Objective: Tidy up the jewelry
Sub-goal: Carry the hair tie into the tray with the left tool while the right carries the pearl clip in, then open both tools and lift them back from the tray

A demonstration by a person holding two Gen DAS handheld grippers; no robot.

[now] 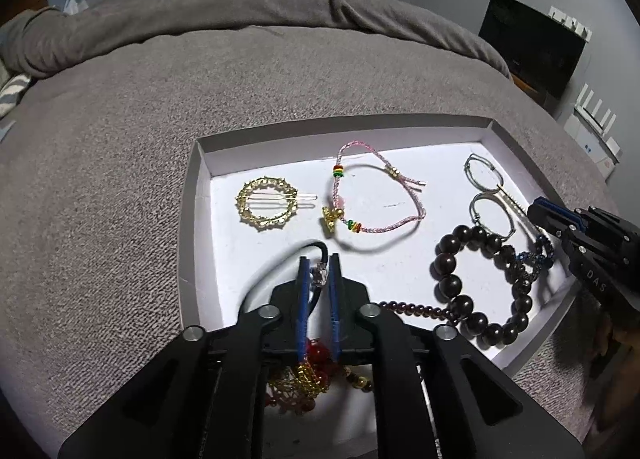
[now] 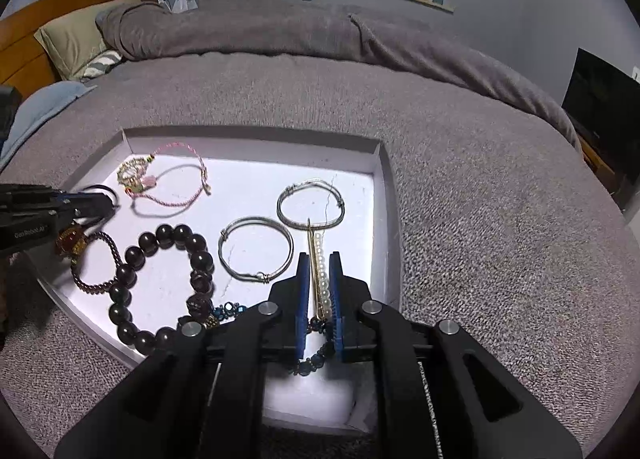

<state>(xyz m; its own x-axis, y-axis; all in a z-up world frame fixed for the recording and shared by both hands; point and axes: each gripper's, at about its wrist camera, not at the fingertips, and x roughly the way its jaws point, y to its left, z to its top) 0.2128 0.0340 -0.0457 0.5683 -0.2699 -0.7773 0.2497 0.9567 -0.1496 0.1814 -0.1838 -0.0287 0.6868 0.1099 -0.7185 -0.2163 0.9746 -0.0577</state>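
- Two grippers reach low over my white tray (image 1: 192,227) on the grey blanket (image 1: 120,139).
- My left gripper (image 1: 319,259) pinches a black cord bracelet (image 1: 316,249).
- My right gripper (image 2: 319,259) narrows around a pearl hairpin (image 2: 320,259).

Dark bead bracelet (image 1: 482,283), pink cord bracelet (image 1: 378,195), flat in tray (image 1: 192,195)

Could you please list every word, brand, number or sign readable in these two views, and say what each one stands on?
"GenRobot.AI": small pale print on the side of the black left gripper, at the left edge of the right wrist view.
"DAS": pale letters on the side of the black right gripper, in the left wrist view; it may be part of a longer word.
Small blue mark on the white appliance by the wall: too small to read.
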